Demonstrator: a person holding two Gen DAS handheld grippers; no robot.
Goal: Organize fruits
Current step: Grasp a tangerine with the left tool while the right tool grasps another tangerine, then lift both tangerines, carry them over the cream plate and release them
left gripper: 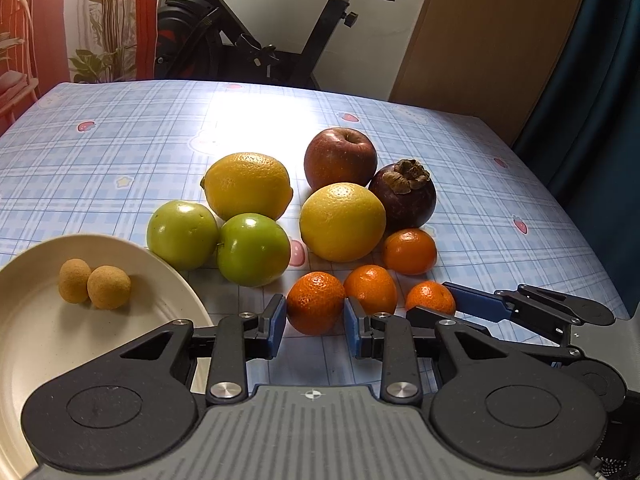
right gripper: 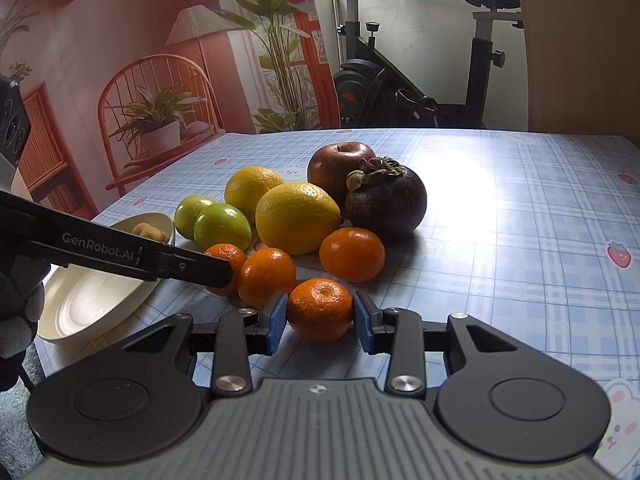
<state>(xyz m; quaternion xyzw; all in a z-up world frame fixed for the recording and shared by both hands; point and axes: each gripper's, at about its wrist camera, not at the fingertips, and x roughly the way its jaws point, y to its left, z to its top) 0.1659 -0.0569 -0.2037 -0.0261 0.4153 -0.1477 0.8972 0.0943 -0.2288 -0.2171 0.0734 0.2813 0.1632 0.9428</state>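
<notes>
Several fruits lie on the blue checked tablecloth: small tangerines, two green fruits, two lemons, a red apple and a mangosteen. My left gripper is shut on a tangerine resting on the table. My right gripper is shut on another tangerine, also on the table; this one shows in the left wrist view too. A cream plate at the left holds two small tan fruits.
The plate also shows in the right wrist view, behind the left gripper's black finger. An exercise bike stands behind the table. The table's right edge is near.
</notes>
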